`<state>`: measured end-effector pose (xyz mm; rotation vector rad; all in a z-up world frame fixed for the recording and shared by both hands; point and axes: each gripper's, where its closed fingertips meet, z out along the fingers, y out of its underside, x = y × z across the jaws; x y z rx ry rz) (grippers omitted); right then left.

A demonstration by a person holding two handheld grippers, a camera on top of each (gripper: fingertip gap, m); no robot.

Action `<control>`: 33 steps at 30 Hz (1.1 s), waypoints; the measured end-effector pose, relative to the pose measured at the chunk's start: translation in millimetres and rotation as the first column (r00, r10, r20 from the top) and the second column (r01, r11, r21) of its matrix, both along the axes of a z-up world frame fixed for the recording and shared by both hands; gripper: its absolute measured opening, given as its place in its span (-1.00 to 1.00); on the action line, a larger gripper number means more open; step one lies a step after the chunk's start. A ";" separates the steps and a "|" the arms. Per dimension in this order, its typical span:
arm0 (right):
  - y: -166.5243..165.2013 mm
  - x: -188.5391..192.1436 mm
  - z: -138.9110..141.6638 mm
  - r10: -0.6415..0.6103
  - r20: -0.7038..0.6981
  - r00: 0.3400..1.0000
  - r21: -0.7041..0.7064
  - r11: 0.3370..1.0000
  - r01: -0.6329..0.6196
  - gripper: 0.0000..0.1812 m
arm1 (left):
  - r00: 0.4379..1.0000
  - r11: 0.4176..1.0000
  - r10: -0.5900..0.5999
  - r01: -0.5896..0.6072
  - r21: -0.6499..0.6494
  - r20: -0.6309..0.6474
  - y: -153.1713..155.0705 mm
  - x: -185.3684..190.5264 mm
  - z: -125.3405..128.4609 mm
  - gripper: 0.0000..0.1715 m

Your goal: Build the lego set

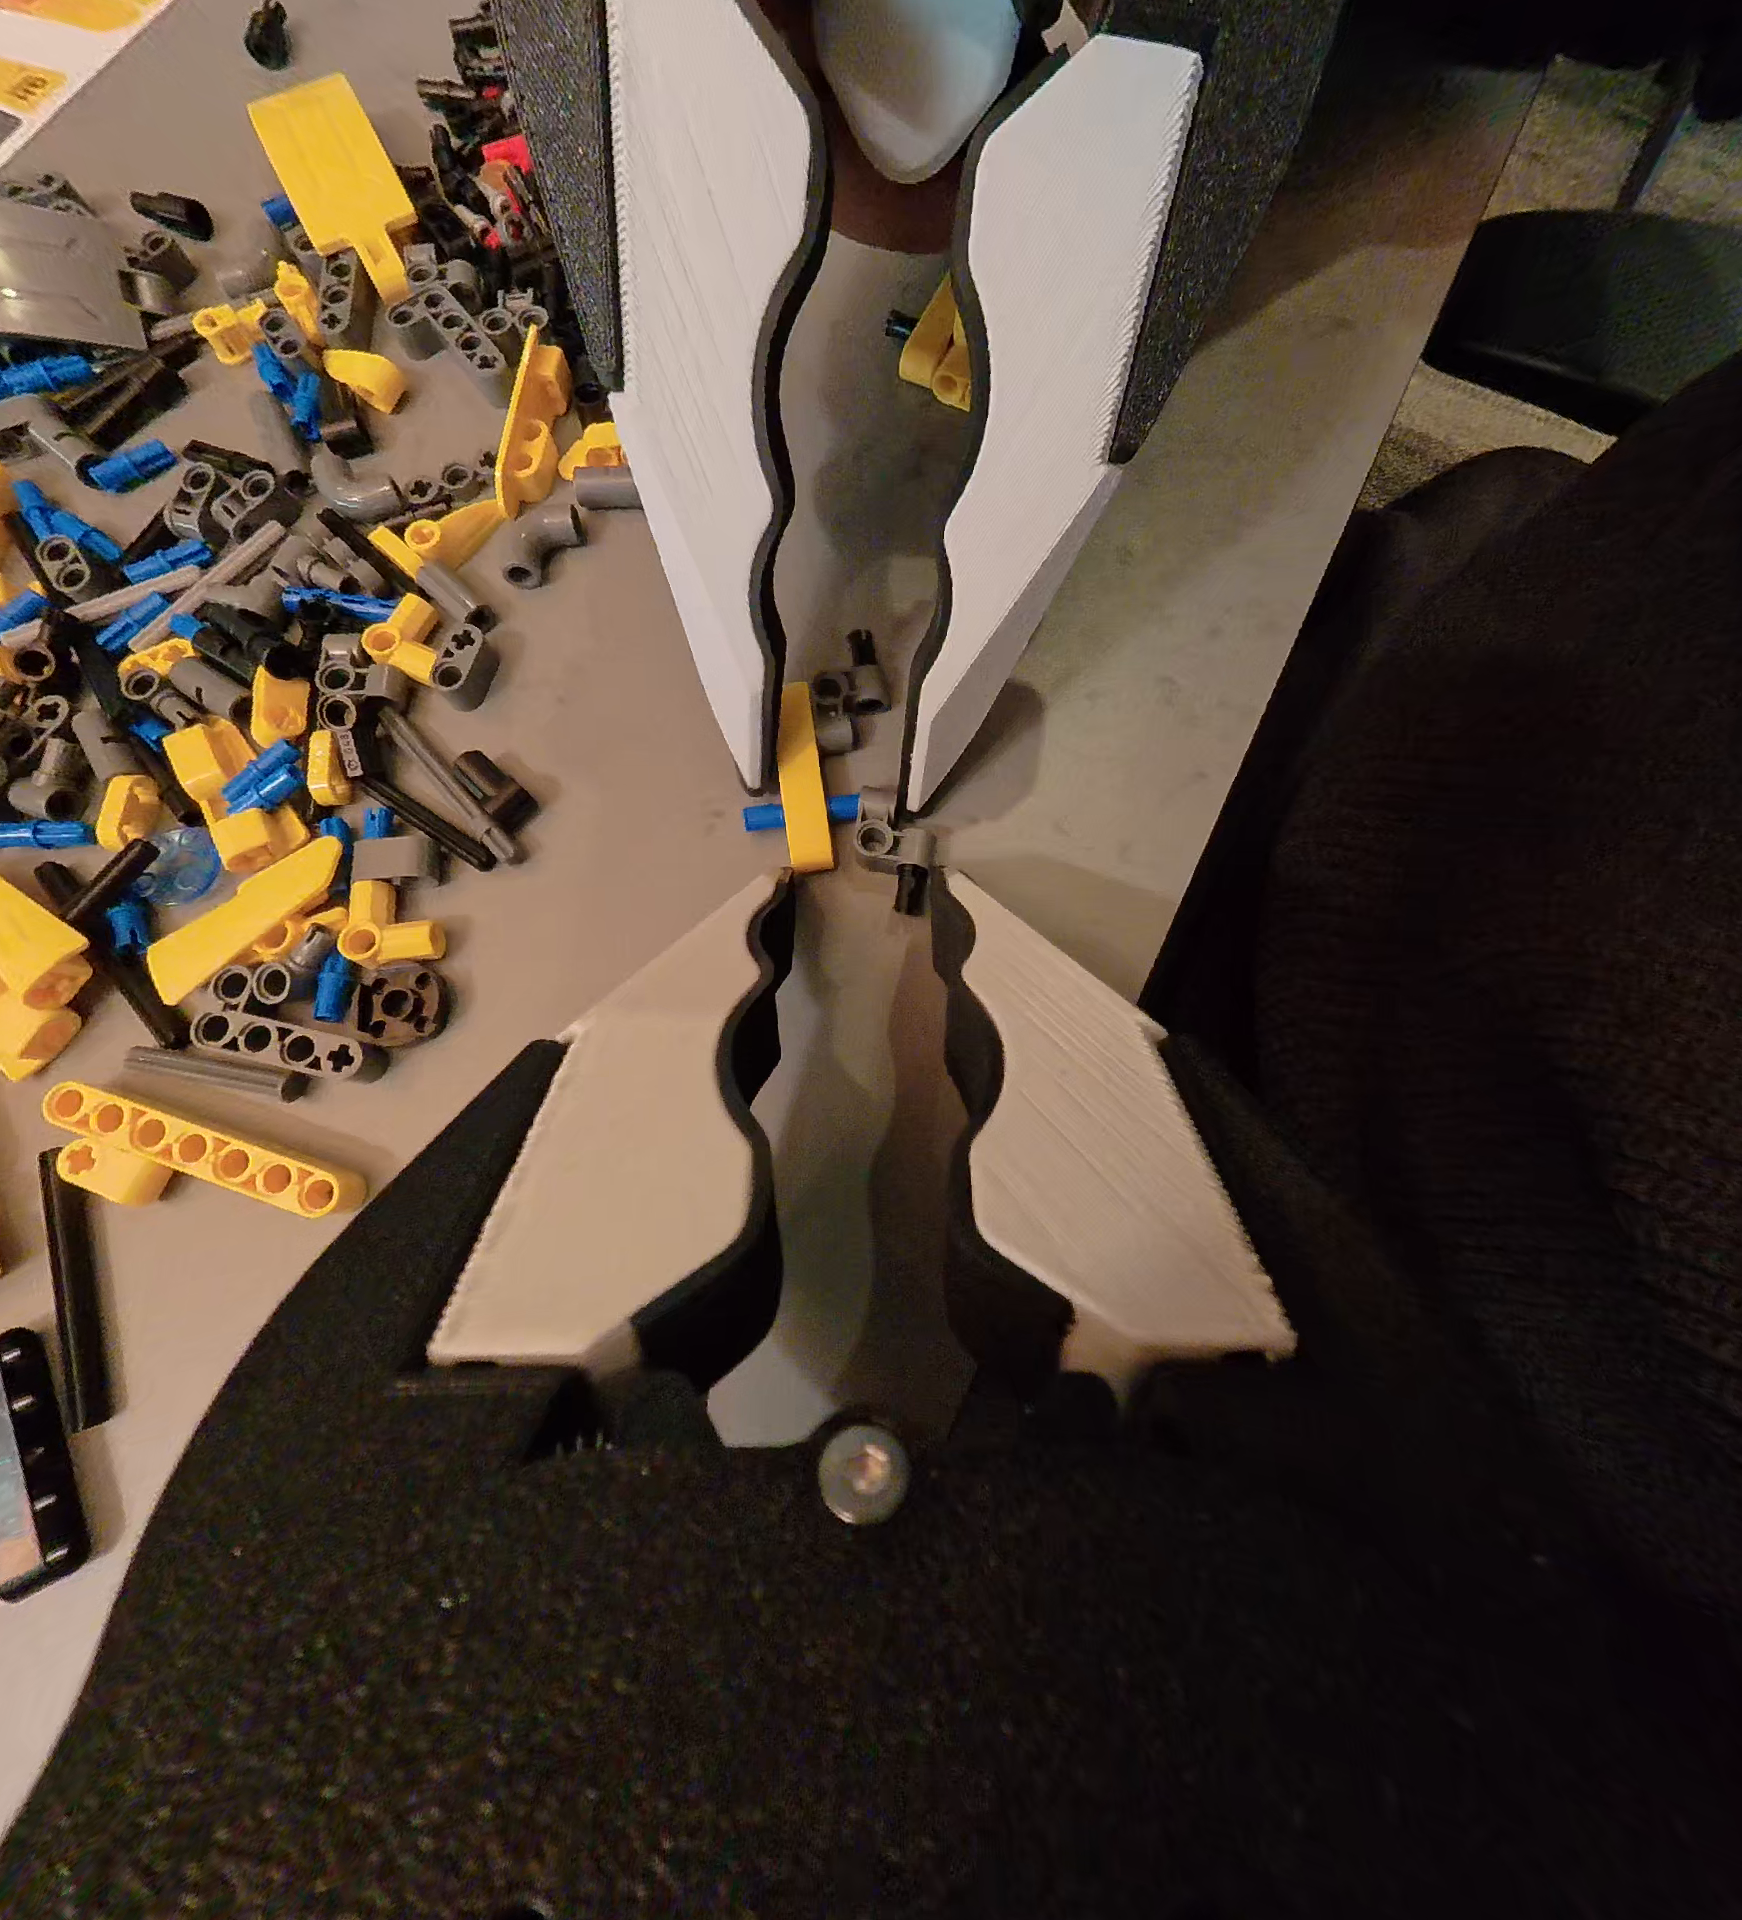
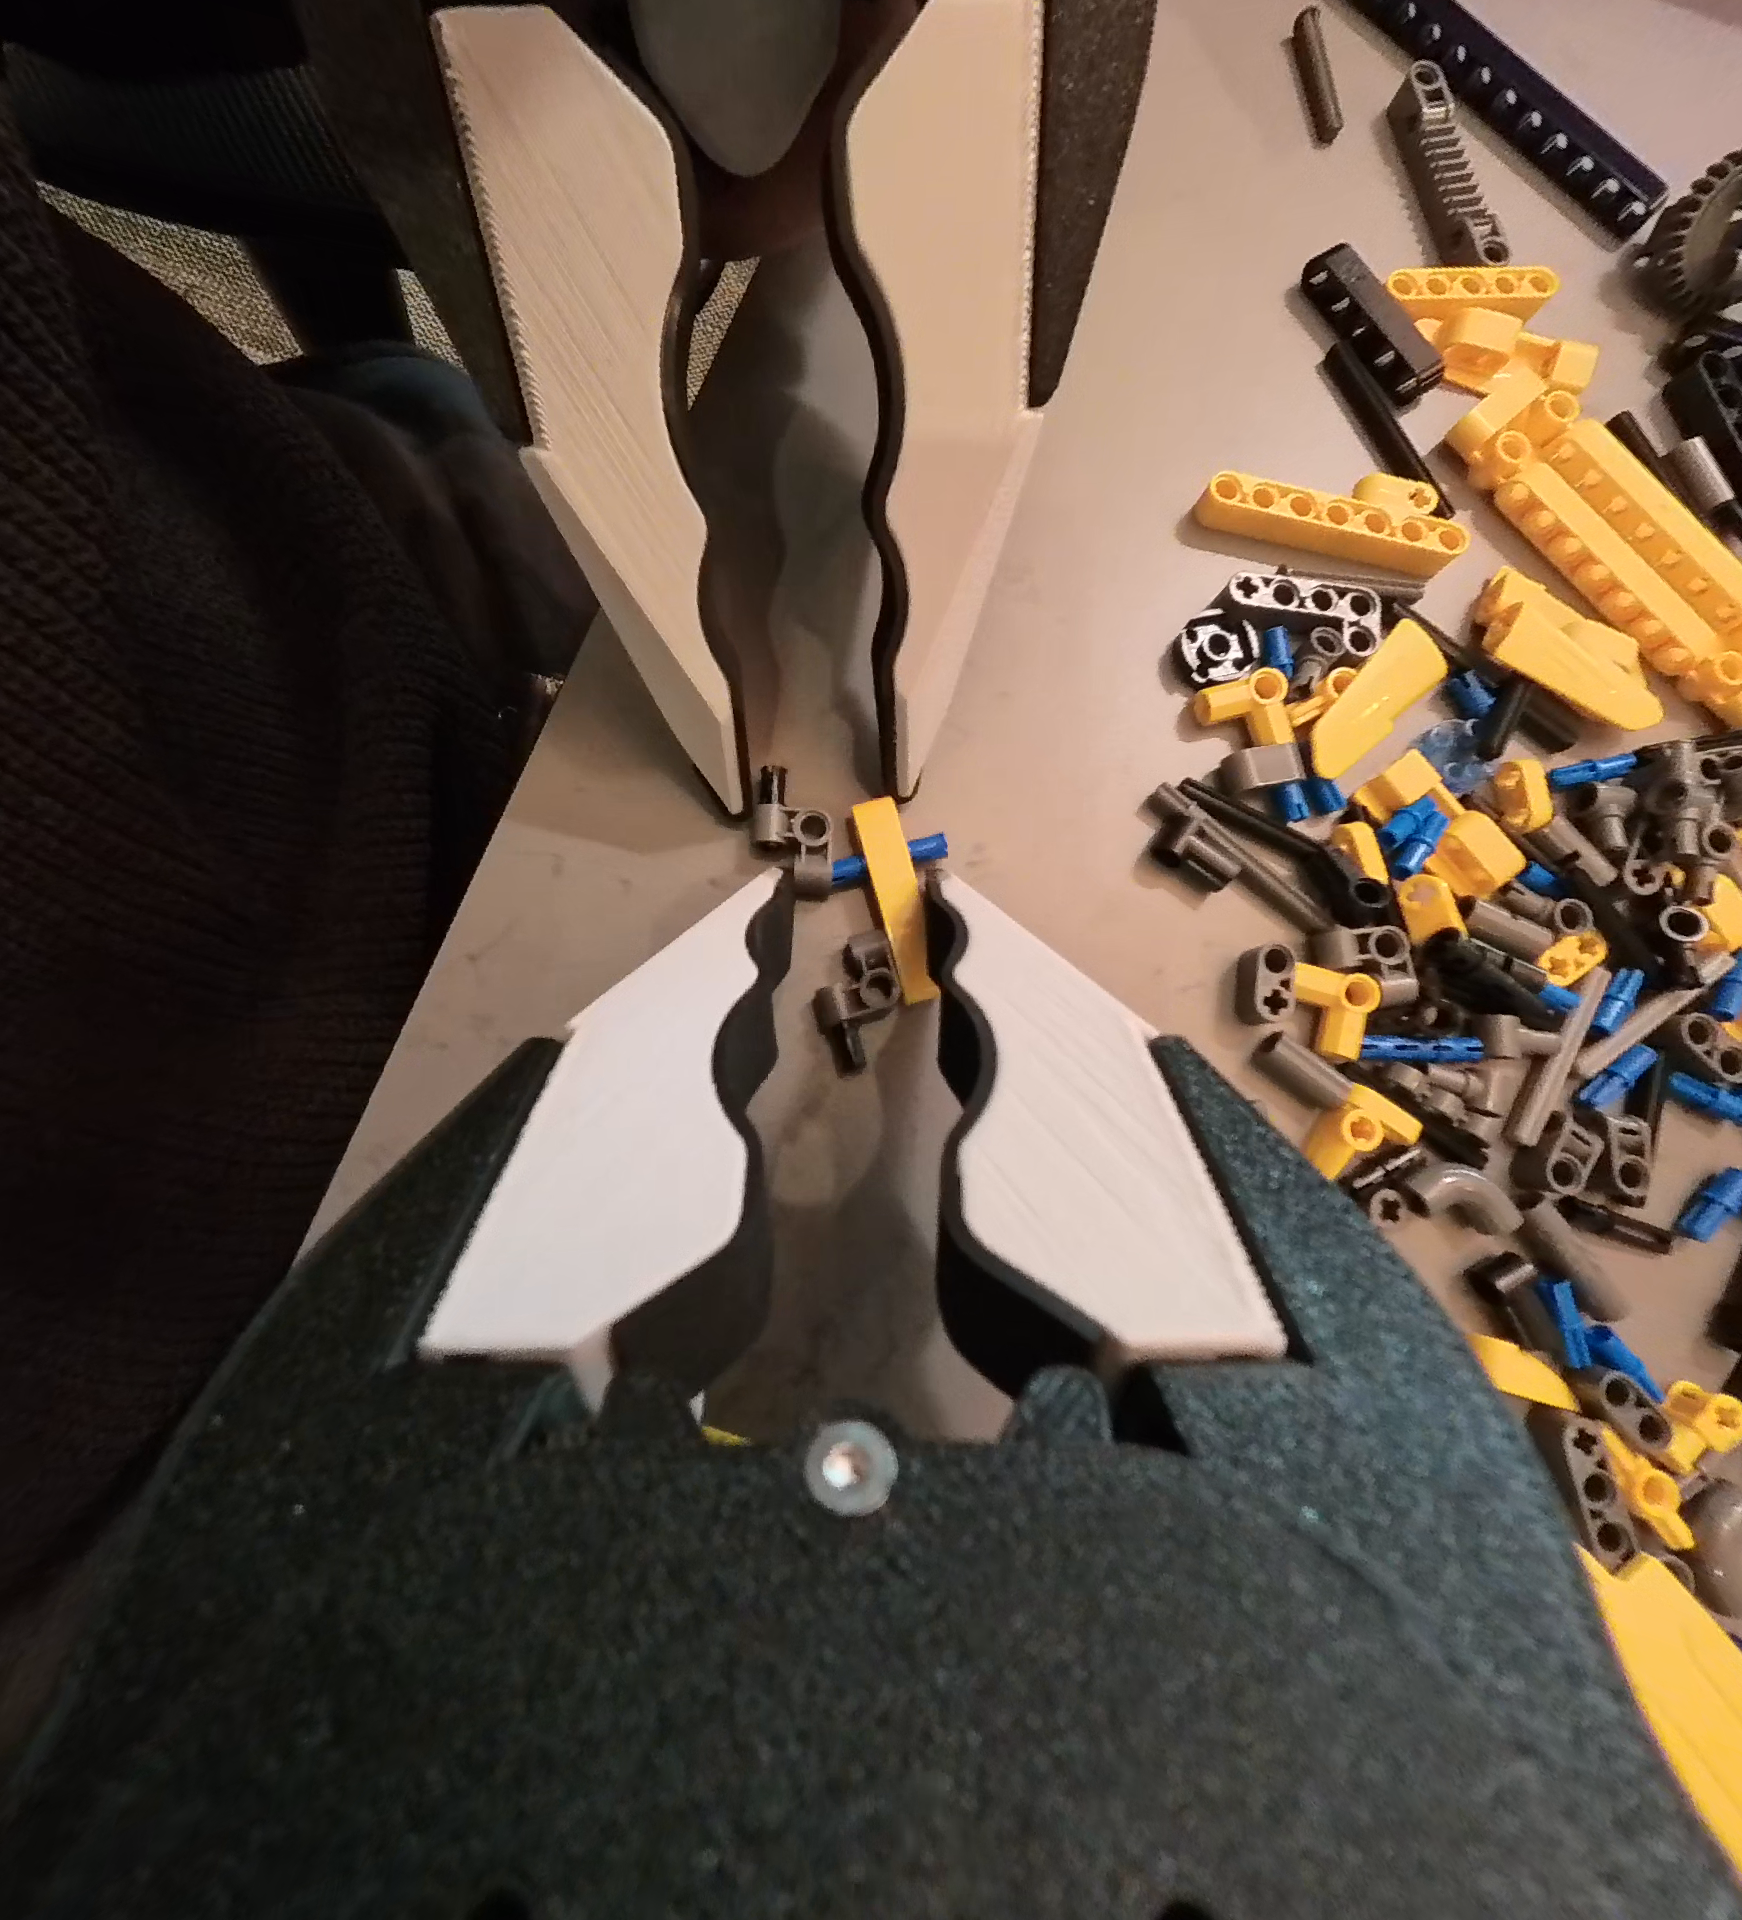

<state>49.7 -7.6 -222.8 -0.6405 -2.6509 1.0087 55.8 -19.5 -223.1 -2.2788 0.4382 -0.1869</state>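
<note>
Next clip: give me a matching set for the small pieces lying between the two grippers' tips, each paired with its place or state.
Things:
1. flat yellow plastic beam
2. small grey plastic connector
3. loose cluster of grey connectors

States:
a. on the table, between the open fingers of the right gripper
b. blue pin through it
c. black pin sticking out of it

Pairs: 1-b, 2-c, 3-a

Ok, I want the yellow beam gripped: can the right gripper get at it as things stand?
Probably yes: the right gripper is open and the yellow beam sits between its fingertips, against one of them; only small grey connectors lie beside it.
</note>
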 end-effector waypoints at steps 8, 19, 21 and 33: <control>1.2 0.3 0.2 -0.002 0.003 1.000 0.011 1.000 0.002 -0.74 | 1.000 1.000 0.012 -0.012 0.004 -0.003 1.3 -1.1 0.0 -0.66; 1.4 0.3 -0.1 0.000 -0.001 1.000 0.010 1.000 0.000 -0.75 | 1.000 1.000 0.011 -0.011 -0.004 0.008 1.7 -0.7 -0.3 -0.66; 1.4 0.2 -0.1 0.002 -0.001 1.000 0.008 1.000 -0.002 -0.75 | 1.000 1.000 0.011 -0.011 -0.003 0.007 1.8 -0.6 -0.3 -0.66; 0.4 0.9 -0.6 0.019 0.000 1.000 -0.008 1.000 -0.019 -0.80 | 1.000 1.000 0.005 -0.005 -0.001 -0.001 2.7 1.1 -0.1 -0.67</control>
